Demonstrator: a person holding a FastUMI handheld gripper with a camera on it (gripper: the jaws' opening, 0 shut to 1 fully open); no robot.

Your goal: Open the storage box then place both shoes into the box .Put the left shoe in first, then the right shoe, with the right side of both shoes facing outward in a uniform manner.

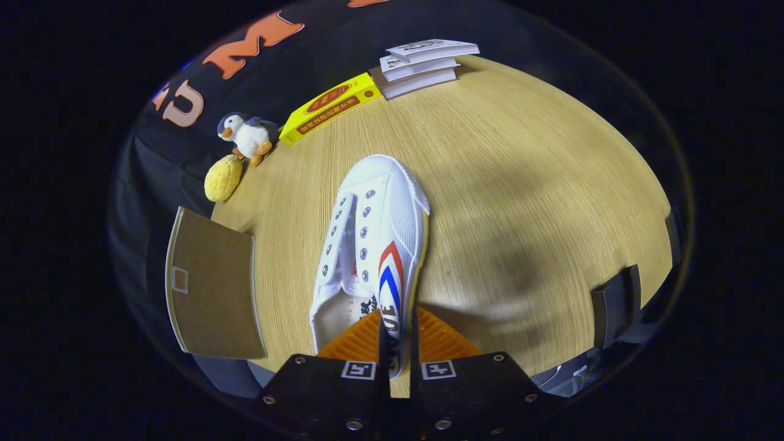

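A white canvas shoe [373, 239] with red and blue side stripes hangs above the wooden table [520, 184], toe pointing away from me. My gripper [397, 343] is shut on the shoe's side wall near the heel, one finger inside the opening and one outside. The striped side faces right. A brown box flap [211, 288] stands open to the left of the shoe, tilted over the table's left edge. A dark box part [615, 309] shows at the far right, by the table's near edge.
A penguin plush [248, 136] and a yellow knobbly toy [223, 177] sit at the table's far left. A yellow book [331, 107] and a stack of white books [422, 64] lie along the back edge.
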